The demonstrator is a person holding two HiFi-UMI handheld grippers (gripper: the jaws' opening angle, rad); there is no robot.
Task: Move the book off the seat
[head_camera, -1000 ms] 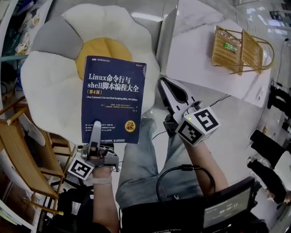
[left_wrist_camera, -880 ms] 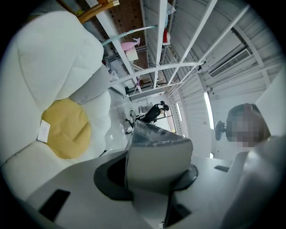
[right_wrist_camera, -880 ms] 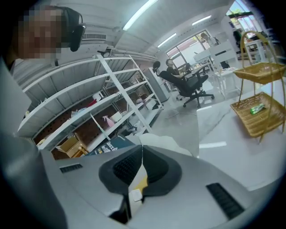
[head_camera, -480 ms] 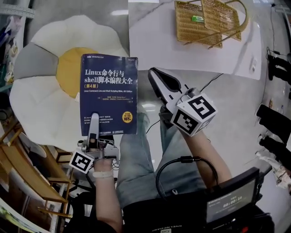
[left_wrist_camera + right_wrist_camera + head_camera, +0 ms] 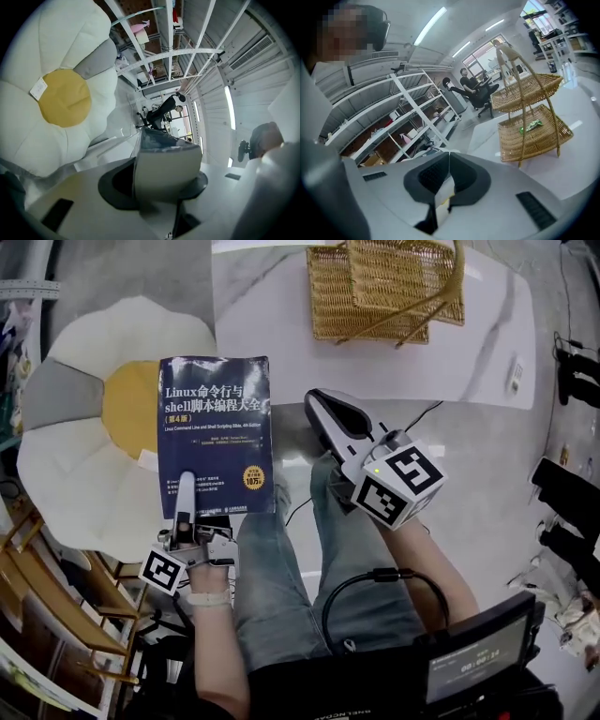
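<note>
A dark blue Linux book (image 5: 216, 432) hangs in the air, front cover up, over the right edge of the flower-shaped seat cushion (image 5: 66, 474). My left gripper (image 5: 185, 501) is shut on the book's near edge, one finger lying on the cover. The left gripper view shows the book's page edge (image 5: 164, 166) clamped between the jaws, with the cushion (image 5: 56, 93) behind it. My right gripper (image 5: 315, 401) is shut and empty, just right of the book and not touching it. In the right gripper view its jaws (image 5: 448, 161) meet at the tips.
A white marble table (image 5: 272, 324) stands beyond the book, with a two-tier wicker basket (image 5: 375, 287) on it, the same basket (image 5: 529, 122) filling the right gripper view. The person's jeans-clad legs (image 5: 281, 577) are below. A wooden chair (image 5: 56, 606) is lower left, a screen (image 5: 478, 662) lower right.
The book, still in my left gripper, has shifted right relative to the cushion, toward the table. The right gripper stayed beside it, shut. The table and basket now sit nearer the view's centre.
</note>
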